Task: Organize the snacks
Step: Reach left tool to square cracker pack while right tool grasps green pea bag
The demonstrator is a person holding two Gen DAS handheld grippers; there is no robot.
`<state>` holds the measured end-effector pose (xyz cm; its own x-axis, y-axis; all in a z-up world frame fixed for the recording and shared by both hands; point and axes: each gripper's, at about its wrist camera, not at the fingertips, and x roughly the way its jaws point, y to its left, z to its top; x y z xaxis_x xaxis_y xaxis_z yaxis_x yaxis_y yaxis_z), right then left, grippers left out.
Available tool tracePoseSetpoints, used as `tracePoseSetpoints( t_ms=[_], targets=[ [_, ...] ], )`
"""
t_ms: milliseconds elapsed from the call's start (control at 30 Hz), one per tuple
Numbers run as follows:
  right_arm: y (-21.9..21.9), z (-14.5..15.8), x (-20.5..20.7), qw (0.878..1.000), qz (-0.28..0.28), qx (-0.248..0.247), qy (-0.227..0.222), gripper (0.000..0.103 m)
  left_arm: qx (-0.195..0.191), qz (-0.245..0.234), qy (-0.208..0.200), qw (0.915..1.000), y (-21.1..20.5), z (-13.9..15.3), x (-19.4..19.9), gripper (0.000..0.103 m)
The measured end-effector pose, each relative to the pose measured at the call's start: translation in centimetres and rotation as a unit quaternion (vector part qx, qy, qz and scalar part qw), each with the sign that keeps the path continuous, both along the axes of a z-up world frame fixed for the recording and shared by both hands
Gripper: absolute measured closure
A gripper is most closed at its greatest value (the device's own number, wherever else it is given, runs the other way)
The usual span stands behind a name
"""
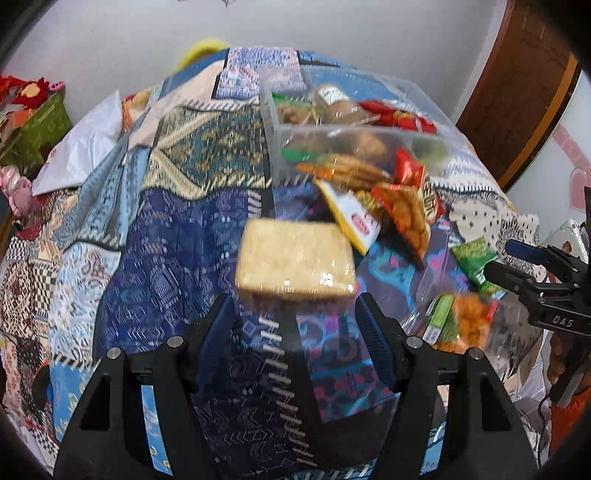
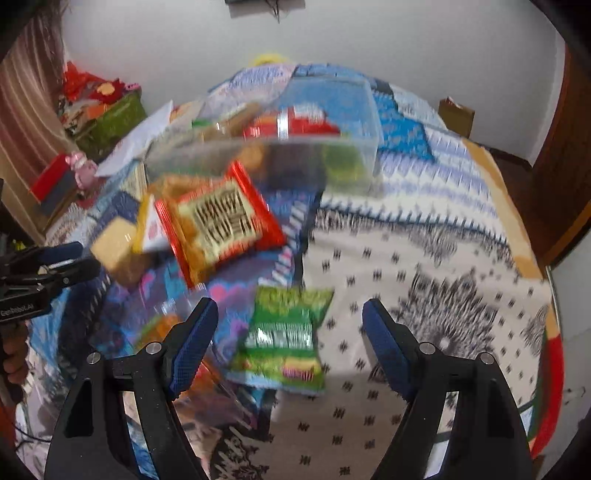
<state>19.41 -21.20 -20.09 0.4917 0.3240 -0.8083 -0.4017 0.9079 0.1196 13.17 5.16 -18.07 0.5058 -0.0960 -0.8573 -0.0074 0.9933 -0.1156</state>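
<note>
Cracker pack, clear wrap, sits just ahead of the left gripper, jaws spread, pack beyond the tips; contact unclear, blurred. At 1 o'clock from it: red chip bag, then clear bin w/ snacks inside. Right gripper spread too, green packet on the bed btwn its fingers. Surface = patchwork quilt, blue/white prints. White wall behind; wood door at 2 o'clock.

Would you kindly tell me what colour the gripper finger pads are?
Blue, textured pads; clearest in the right wrist view.
</note>
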Motion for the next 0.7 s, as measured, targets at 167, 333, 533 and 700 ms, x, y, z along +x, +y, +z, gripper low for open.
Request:
tracePoseSetpoints(
  t_ms=[167,333,533,700],
  targets=[
    [-0.3,-1.7,0.1,1.0,-0.002,0.0,0.019,0.03,-0.009,-0.005,0.011,0.9999,-0.1,-0.8,0.3,0.036],
    [0.0,-1.6,0.1,1.0,0.015,0.0,0.017,0.048,-0.006,0.0,0.013,0.9999,-0.4,-1.3,1.4,0.031],
    [0.1,-1.7,0.1,1.0,0.016,0.006,0.013,0.058,-0.005,0.008,0.017,0.9998,-0.3,-2.0,2.9,0.03],
    [-0.2,-1.7,0.1,1.0,0.014,0.018,0.015,0.059,-0.004,0.014,0.024,0.9996,0.0,-2.9,4.4,0.025]
  ],
)
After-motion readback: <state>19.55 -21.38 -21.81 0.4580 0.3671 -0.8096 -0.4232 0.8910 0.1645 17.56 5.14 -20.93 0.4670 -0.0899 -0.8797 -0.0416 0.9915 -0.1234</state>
